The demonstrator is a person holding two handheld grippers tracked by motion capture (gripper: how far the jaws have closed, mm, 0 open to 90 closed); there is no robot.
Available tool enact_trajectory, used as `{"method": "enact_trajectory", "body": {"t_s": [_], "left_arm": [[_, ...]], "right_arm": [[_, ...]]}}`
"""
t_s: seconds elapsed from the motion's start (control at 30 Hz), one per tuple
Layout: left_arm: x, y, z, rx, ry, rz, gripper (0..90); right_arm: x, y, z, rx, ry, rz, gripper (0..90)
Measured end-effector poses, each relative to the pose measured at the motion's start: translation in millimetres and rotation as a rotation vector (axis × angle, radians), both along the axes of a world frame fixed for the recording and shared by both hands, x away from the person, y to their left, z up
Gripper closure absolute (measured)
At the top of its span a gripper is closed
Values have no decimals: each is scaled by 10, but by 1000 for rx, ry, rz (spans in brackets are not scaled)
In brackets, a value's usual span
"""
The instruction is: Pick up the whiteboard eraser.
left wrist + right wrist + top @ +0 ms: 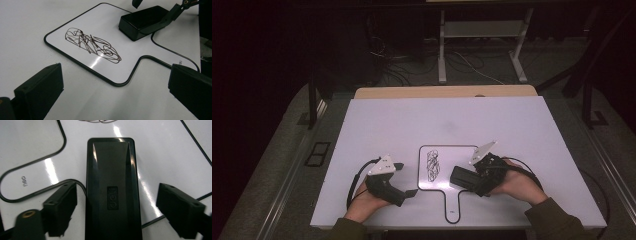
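A small handled whiteboard (452, 155) lies near the table's front edge, with a black scribble (432, 165) on its left part. A black eraser (463, 177) rests on the board's right side. My right gripper (476, 181) is open, one jaw on each side of the eraser's near end with a gap at both. In the right gripper view the eraser (112, 182) runs up between the jaws of that gripper (116, 192). My left gripper (407, 179) stands open and empty just left of the board. Its view shows the scribble (92, 45) and the eraser (141, 21) beyond.
The board sits on a white tabletop (437, 120) whose front edge is close under both hands. Its handle (452, 202) points toward the person. A wooden strip (447, 91) borders the far edge, with desk legs (442, 47) and cables on the floor beyond.
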State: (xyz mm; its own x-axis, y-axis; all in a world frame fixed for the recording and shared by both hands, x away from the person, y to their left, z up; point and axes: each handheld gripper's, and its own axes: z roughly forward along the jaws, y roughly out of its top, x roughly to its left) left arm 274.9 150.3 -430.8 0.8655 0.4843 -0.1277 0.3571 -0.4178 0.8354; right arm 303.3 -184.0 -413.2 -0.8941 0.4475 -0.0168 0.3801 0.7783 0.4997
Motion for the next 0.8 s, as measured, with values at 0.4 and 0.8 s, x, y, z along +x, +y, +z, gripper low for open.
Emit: {"method": "enact_trajectory", "body": {"t_s": [0.4,0.8], "left_arm": [[-2,-3,-4,1,5,-4,0],[-3,-4,-3,-4,7,-6,0]], "right_arm": [[-15,50,-60,-44,1,24,269],[-23,66,-94,-55,-2,41,377]]}}
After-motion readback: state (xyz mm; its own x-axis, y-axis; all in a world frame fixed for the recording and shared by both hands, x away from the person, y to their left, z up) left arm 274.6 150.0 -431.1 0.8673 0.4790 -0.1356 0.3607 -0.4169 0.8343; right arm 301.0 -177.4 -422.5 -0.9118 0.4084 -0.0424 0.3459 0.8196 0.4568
